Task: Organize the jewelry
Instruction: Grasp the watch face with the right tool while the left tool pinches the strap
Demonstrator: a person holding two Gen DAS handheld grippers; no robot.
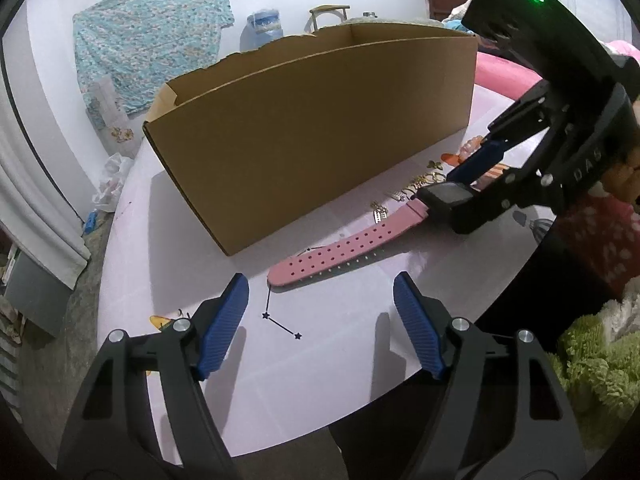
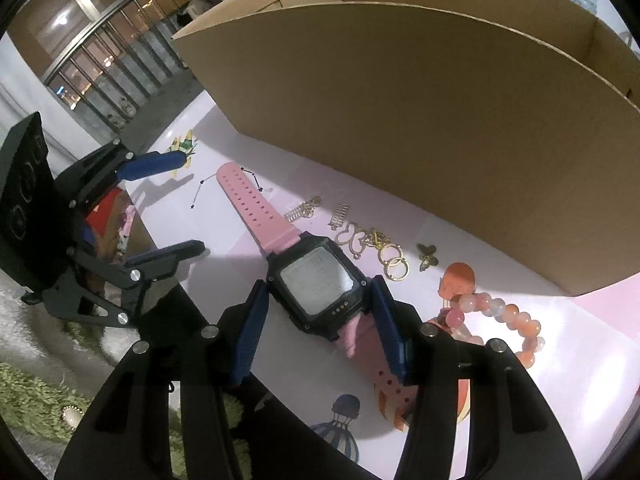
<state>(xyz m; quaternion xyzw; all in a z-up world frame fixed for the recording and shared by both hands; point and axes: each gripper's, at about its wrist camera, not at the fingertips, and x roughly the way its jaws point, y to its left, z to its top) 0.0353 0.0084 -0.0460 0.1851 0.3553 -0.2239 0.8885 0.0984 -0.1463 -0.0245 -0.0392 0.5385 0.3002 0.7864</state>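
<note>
Black left gripper [image 1: 320,308], ribbed blue fingers [image 1: 224,328], silver screws, right gripper [image 2: 320,332] alike, green light

Patterned blue cloth [image 1: 150,36] hangs on wall at back, w/ a water jug [image 1: 265,24] and small stool [image 1: 329,14] nearby. Fluffy green rug [image 1: 600,364] on floor by surface edge. Balloon print [image 2: 340,420] and star-line print [image 1: 282,325] decorate the pale surface [image 1: 320,360].

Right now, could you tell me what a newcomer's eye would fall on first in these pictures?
A large open cardboard box dominates the back of the pale table. In front of it lies a pink-strapped watch, its black case between the right gripper's blue pads. Gold trinkets and a peach bead bracelet lie beside it.
</note>
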